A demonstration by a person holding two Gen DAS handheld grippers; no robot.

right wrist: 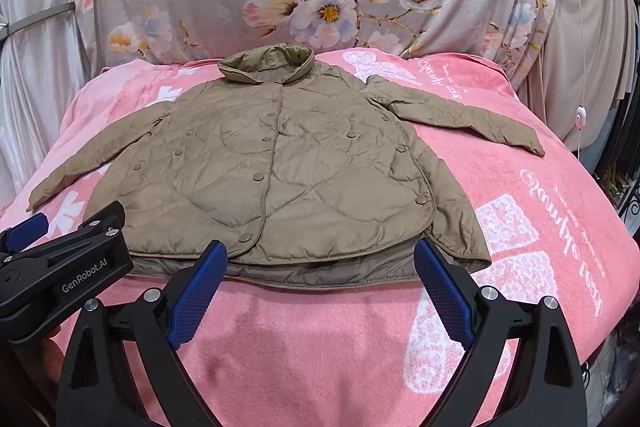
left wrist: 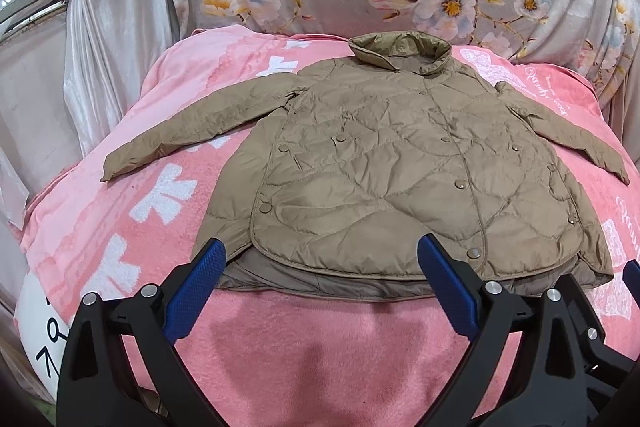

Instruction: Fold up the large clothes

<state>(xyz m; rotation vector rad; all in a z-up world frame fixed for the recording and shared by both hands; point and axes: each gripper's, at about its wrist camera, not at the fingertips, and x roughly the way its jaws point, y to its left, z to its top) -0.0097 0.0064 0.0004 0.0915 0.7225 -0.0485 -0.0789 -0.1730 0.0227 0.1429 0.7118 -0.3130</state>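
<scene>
Tan quilted jacket (left wrist: 384,163) lies flat, snapped shut, front up, sleeves spread, collar far.

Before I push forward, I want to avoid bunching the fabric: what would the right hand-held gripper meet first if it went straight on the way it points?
Probably the jacket's bottom hem, which lies just past the open right hand-held gripper on the pink blanket. Its height above the blanket is unclear, so it might pass over the hem.
</scene>
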